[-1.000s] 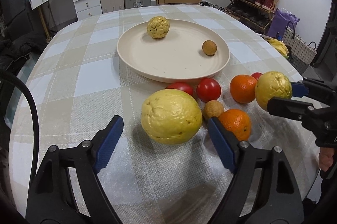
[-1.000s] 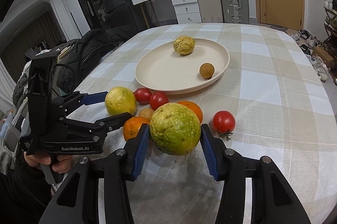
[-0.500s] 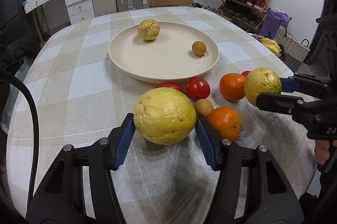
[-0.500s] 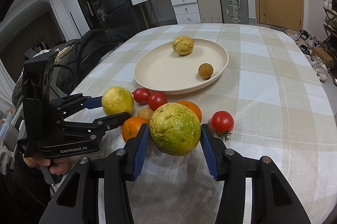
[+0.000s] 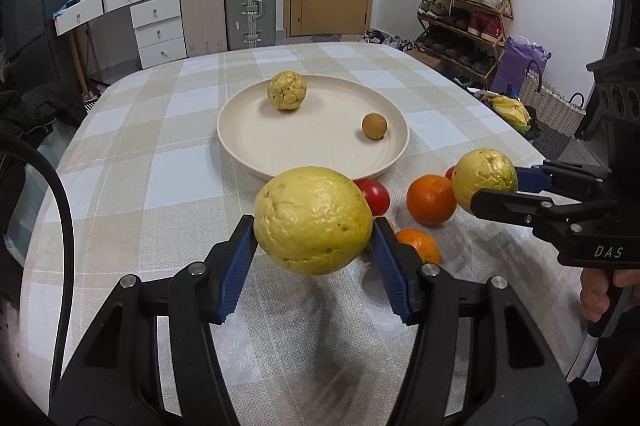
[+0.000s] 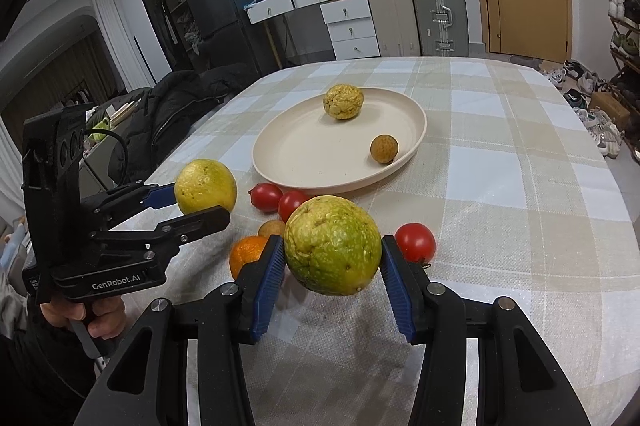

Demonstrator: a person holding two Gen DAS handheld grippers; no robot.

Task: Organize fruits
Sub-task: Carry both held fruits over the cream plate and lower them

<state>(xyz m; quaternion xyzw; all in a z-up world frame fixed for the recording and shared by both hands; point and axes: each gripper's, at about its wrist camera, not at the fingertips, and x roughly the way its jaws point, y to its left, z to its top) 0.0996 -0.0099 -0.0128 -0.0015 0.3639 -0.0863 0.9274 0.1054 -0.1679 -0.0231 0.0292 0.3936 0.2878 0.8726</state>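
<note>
1. Left wrist view: your left gripper (image 5: 314,246) is clamping the big yellow fruit (image 5: 314,220) between both blue pads, and the fruit is hanging clear of the worktop (image 5: 120,185). The plate (image 5: 256,149) is lying straight ahead with a knobbly yellow fruit (image 5: 287,90) at its far side and a small brown fruit (image 5: 374,126) near its right rim. Judging by the task, you are carrying this fruit to the plate; aim for the bare near-left part so you are not knocking either resident.

2. The same view is showing your right gripper (image 5: 496,185) from the side, pinching a smaller yellow-green fruit (image 5: 484,179) above an orange (image 5: 431,199). A second orange (image 5: 420,246) and a red tomato (image 5: 376,197) are sitting just behind your load; keep it lifted while passing over them.

3. Right wrist view: here the right gripper (image 6: 332,262) is gripping the green-yellow fruit (image 6: 332,245) firmly, held off the cloth. This view is revealing a lone tomato (image 6: 415,242) to the right, hidden from the left camera, plus a small tan fruit (image 6: 271,228) and two tomatoes (image 6: 266,197) near the plate's (image 6: 418,121) edge.

4. It is also showing the left gripper (image 6: 202,203) and the hand (image 6: 86,314) on its handle, which the left camera cannot see.
</note>
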